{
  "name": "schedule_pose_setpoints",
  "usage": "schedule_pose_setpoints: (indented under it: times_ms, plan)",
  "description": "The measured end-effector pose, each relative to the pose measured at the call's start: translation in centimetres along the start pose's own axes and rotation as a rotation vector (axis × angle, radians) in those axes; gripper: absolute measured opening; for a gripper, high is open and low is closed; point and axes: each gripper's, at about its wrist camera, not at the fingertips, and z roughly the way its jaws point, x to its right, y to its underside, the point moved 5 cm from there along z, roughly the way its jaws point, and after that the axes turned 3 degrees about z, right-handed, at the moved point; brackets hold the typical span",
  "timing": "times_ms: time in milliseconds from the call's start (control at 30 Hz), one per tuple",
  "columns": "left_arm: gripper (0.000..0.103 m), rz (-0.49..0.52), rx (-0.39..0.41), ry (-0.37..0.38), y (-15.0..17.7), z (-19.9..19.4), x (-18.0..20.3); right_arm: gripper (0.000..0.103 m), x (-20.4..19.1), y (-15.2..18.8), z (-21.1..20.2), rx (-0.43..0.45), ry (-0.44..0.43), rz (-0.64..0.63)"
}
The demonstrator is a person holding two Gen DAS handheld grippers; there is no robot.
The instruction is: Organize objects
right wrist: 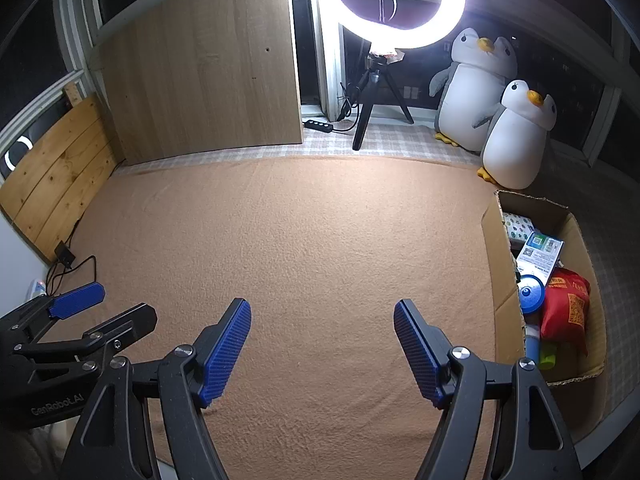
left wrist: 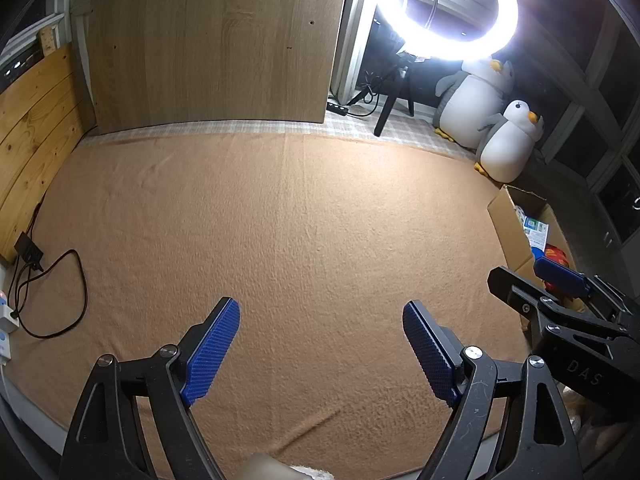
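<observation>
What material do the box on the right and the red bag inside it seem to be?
The box: brown corrugated cardboard, matte, with a rough, fluted cut rim. The red bag: probably glossy plastic film, since it crinkles and catches the light.

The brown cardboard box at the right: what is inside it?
The brown cardboard box holds a red printed bag, a blue round lid, a white labelled packet and a white dotted box. Whatever lies beneath them is covered.
</observation>
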Motion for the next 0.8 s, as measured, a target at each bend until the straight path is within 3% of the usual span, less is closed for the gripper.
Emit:
schedule_pose_setpoints:
  times_ms: [800]
  plan:
    - [0.089,0.0,-0.004,0.0,-0.01,0.12,0.06,0.071,0.43,0.31,0.1,-0.008,-0.004,0.007]
